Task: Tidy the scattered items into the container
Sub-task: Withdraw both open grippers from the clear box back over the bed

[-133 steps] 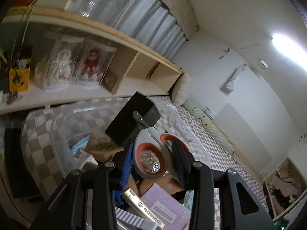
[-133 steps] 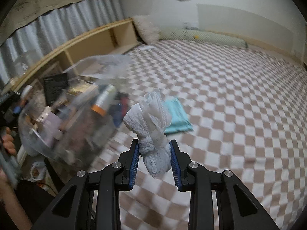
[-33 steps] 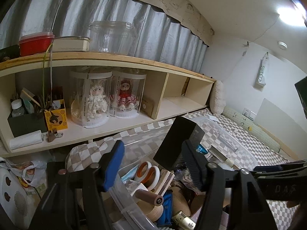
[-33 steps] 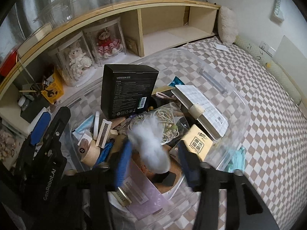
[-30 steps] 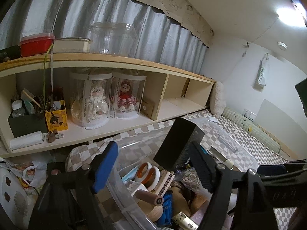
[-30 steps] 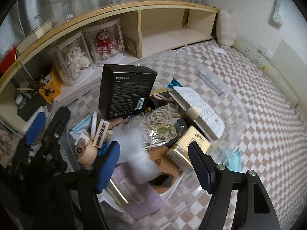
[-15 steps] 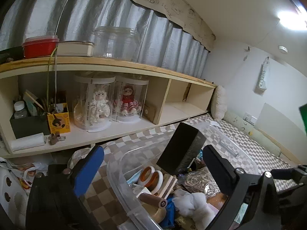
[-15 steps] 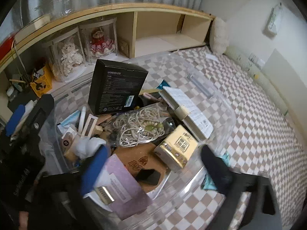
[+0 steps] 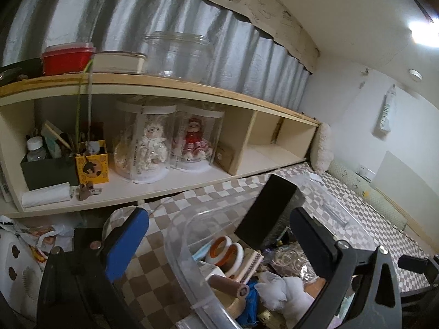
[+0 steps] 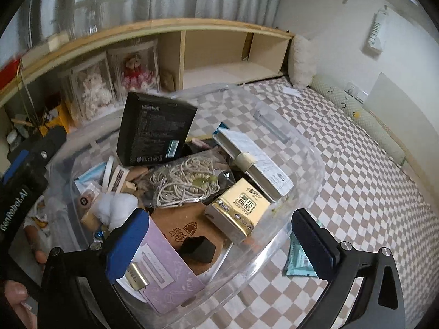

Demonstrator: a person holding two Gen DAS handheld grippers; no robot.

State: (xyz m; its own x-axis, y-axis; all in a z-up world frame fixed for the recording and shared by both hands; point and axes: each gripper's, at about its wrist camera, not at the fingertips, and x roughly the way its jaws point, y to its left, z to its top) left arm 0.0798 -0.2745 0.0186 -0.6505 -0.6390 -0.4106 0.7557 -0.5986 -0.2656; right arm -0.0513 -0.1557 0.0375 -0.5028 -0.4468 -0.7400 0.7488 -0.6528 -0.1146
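Through my left wrist camera, my left gripper (image 9: 219, 235) stands spread wide with nothing between its pads, straddling the near rim of the clear container (image 9: 181, 249) on the checked bedcover (image 9: 148, 282). Inside I can see a black box (image 9: 263, 213) standing on end, two orange-rimmed tape rolls (image 9: 227, 249), a brown roll (image 9: 227, 289) and a white mesh bundle (image 9: 285, 290) lying among them. The wooden shelf (image 9: 164, 82) with its two cased dolls (image 9: 170, 142) fills the background.

Through my right wrist camera, my right gripper (image 10: 219, 238) is also fully spread and empty, hanging over the near side of the same container (image 10: 310, 148). The mesh bundle (image 10: 115, 208) rests inside it, beside a tangle of cord and beads (image 10: 183, 181), a gold carton (image 10: 238, 208), the black box (image 10: 156, 128), a lilac card (image 10: 164, 268) and a flat tin (image 10: 255, 159). One thing lies outside: a teal packet (image 10: 300, 260) on the bedcover (image 10: 356, 178), just beside the container's wall and partly behind my right finger. I cannot quite tell whether it is a soft sachet or folded cloth.

By its look I judge the packet light, thin and limp. It will likely sag and may slide on the cover, so I would pinch it across a short edge or corner, pads flat against both faces, rather than try to scoop it from above.
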